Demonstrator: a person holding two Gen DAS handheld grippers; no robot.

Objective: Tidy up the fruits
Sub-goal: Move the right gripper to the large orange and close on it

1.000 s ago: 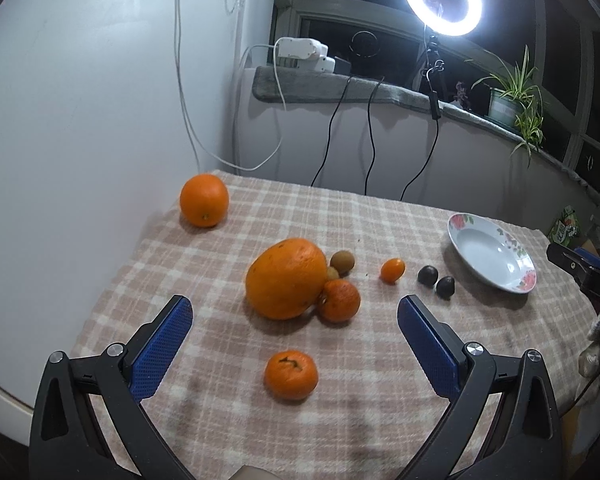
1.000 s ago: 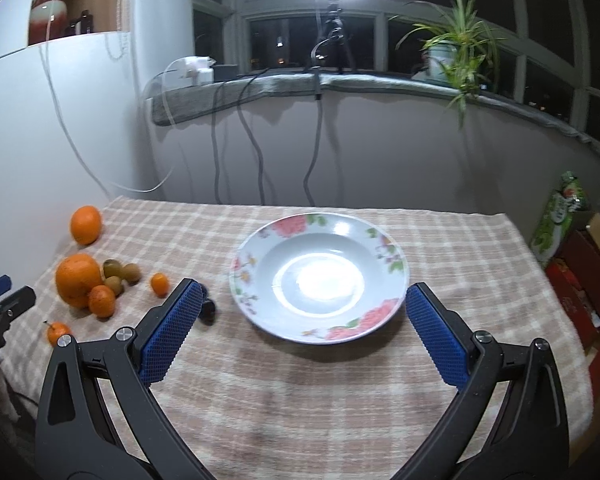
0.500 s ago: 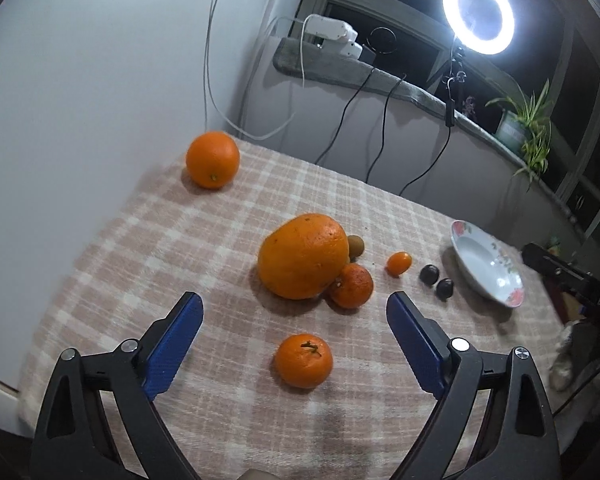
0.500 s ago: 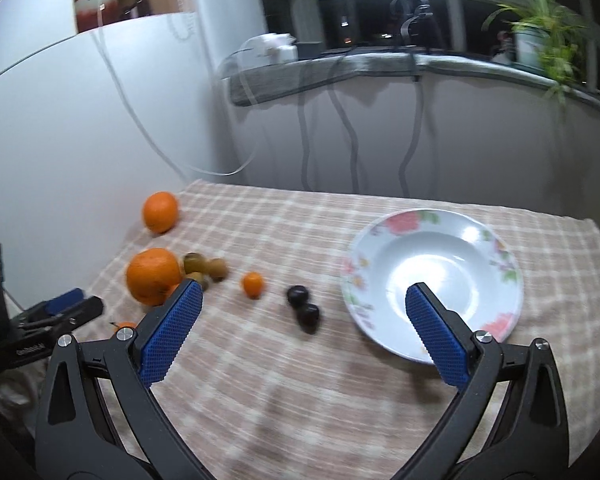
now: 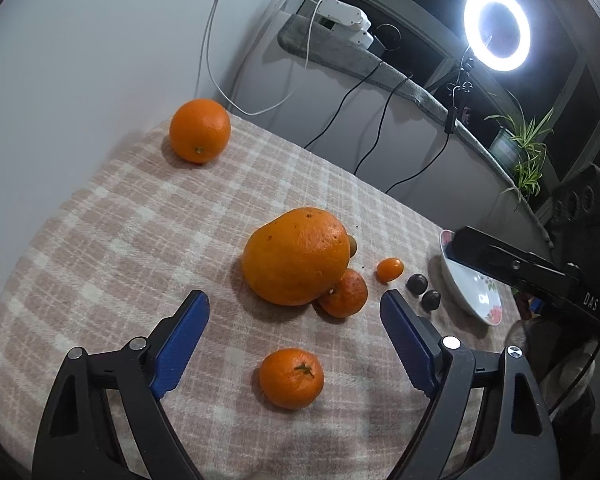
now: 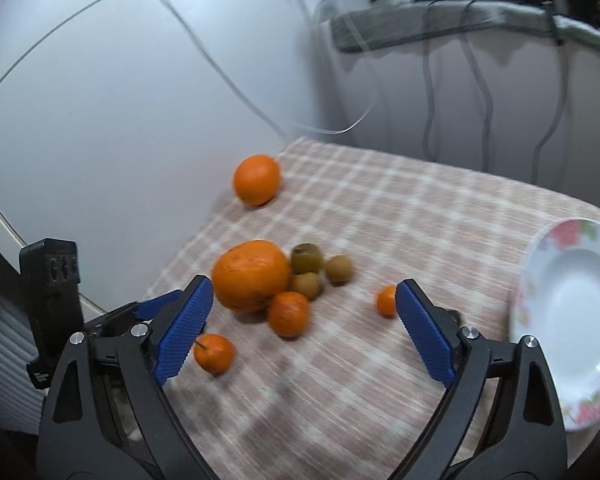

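My left gripper [image 5: 294, 338] is open and empty, just above a small mandarin [image 5: 291, 378] on the checked tablecloth. Beyond it lie a big orange fruit [image 5: 296, 256], a smaller mandarin [image 5: 345, 293] touching it, a tiny kumquat [image 5: 389, 269] and two dark round fruits [image 5: 416, 283]. A round orange [image 5: 199, 130] sits apart at the far left. My right gripper [image 6: 302, 334] is open and empty, above the same pile: big orange fruit [image 6: 251, 275], mandarin [image 6: 288, 314], three brown kiwis [image 6: 307, 258], kumquat [image 6: 386, 300]. The flowered white plate [image 6: 568, 296] lies at the right.
A white wall [image 5: 80, 40] borders the table's left side. A grey sill [image 5: 340, 52] with a power strip, hanging cables, a ring light [image 5: 497, 29] and a potted plant [image 5: 520, 148] runs behind the table. The right gripper's body [image 5: 540, 276] overhangs the plate [image 5: 474, 292].
My left gripper has come closer to the fruit pile. My right gripper has swung left from over the plate to over the fruit pile, and its view is blurred by motion.
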